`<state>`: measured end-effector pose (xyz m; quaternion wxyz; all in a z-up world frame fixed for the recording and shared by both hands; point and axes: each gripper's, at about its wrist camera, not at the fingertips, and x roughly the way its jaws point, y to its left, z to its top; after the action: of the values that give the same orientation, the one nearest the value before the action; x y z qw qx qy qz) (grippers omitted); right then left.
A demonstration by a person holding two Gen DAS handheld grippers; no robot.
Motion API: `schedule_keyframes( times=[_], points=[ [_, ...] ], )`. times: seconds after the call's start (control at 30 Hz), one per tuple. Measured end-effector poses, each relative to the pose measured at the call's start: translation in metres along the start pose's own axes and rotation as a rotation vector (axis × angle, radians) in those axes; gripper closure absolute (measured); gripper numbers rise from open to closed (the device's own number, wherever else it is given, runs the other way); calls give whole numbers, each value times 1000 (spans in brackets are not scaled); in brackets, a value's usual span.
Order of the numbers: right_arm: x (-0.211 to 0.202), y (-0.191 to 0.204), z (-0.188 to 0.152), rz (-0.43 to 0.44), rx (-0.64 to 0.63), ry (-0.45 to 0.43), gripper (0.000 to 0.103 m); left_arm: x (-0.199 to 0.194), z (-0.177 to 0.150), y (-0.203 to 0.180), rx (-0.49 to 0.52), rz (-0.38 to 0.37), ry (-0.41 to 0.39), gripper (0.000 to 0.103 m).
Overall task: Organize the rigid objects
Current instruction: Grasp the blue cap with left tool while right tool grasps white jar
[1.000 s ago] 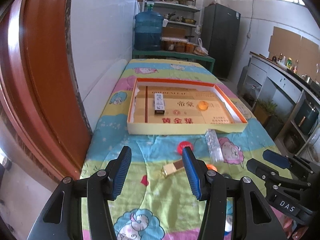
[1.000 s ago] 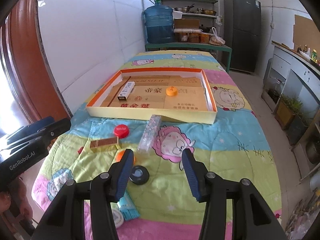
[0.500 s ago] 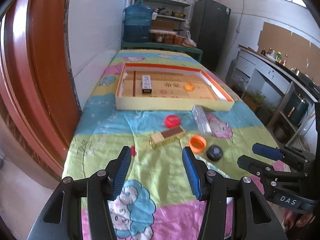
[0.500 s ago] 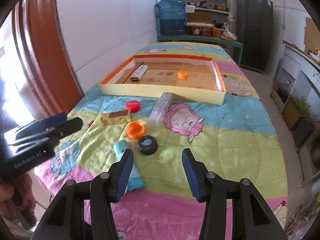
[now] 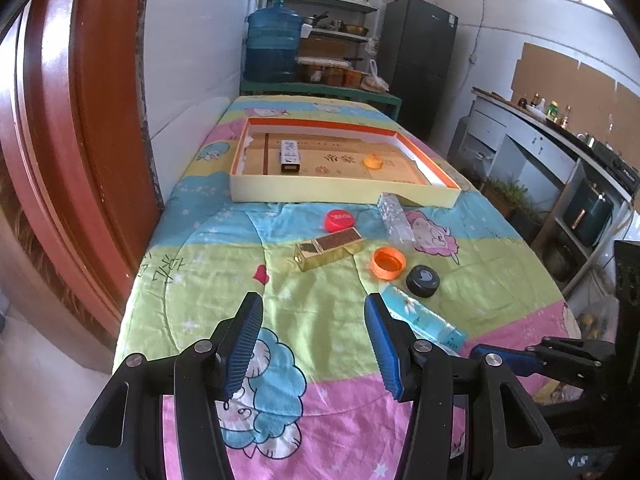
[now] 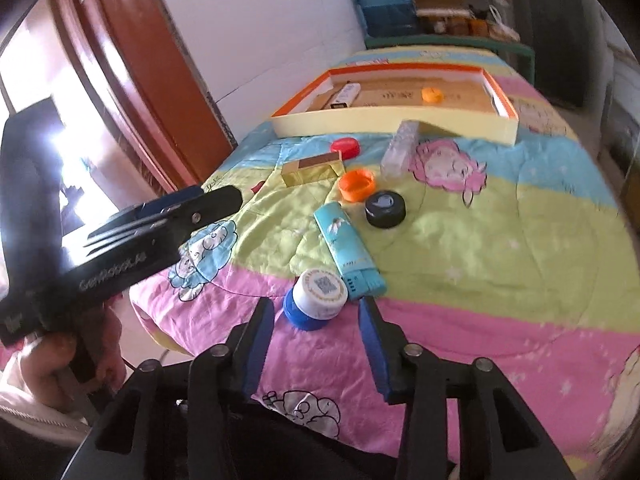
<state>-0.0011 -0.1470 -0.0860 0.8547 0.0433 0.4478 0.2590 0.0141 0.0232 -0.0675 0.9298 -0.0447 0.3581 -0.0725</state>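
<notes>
The left gripper [image 5: 312, 344] is hanging over the near end of the counter [image 5: 224, 264], which is wearing a bright cartoon quilt, and its blue-padded jaws are standing wide with only fabric between them. The right gripper [image 6: 316, 340] is pointing down at the counter's near edge, and its jaws are closing in; a white-capped blue jar [image 6: 316, 298] is lying on its side just ahead of the fingertips, not yet pressed by either pad.

Touching that jar is a long teal box [image 6: 348, 248], lying flat and running away from the edge. Just beyond it a black round lid [image 6: 386, 209] is sitting beside an orange cap [image 6: 357, 184], open side up. A gold box [image 5: 330, 249] is lying a little further on, with a red cap [image 5: 340, 219] beyond it and a clear plastic bottle [image 5: 394, 218] lying on its side, its far end close against the tray's front wall.

The shallow cardboard tray [image 5: 336, 194], cream outside and orange on the rim, is sitting further along the counter. Inside it a small white-and-black box [image 5: 289, 155] is lying towards the left and a small orange cap [image 5: 373, 161] is resting right of the middle, well apart from each other.

A hand [image 6: 52, 364] is gripping the left gripper's handle at the counter's side.
</notes>
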Motion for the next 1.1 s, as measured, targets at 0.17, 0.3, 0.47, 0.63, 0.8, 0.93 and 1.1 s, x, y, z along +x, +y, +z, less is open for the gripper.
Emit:
schedule_keyframes(
  times=[0.17,0.3,0.47,0.63,0.8,0.93,1.1],
  points=[
    [9,-7,-2,38,67,15,63,-2,-1,0,4,-1,-1,48],
    [10,-4,2,50,63,4,63,-1,-1,3,-2,-1,4,48],
    [17,-8,9,72,92,2,63,1,-1,3,6,-11,13,48],
    [20,-14,12,79,119,3,72,7,0,1,15,-27,28,48],
    [10,-13,11,63,94,-29,73,9,-4,-7,46,-77,41,48],
    [-11,-14,11,39,77,-103,73,9,-10,-18,88,-164,54,48],
    [-31,-21,10,-62,68,-159,73,9,-24,-39,179,-246,70,48]
  ],
)
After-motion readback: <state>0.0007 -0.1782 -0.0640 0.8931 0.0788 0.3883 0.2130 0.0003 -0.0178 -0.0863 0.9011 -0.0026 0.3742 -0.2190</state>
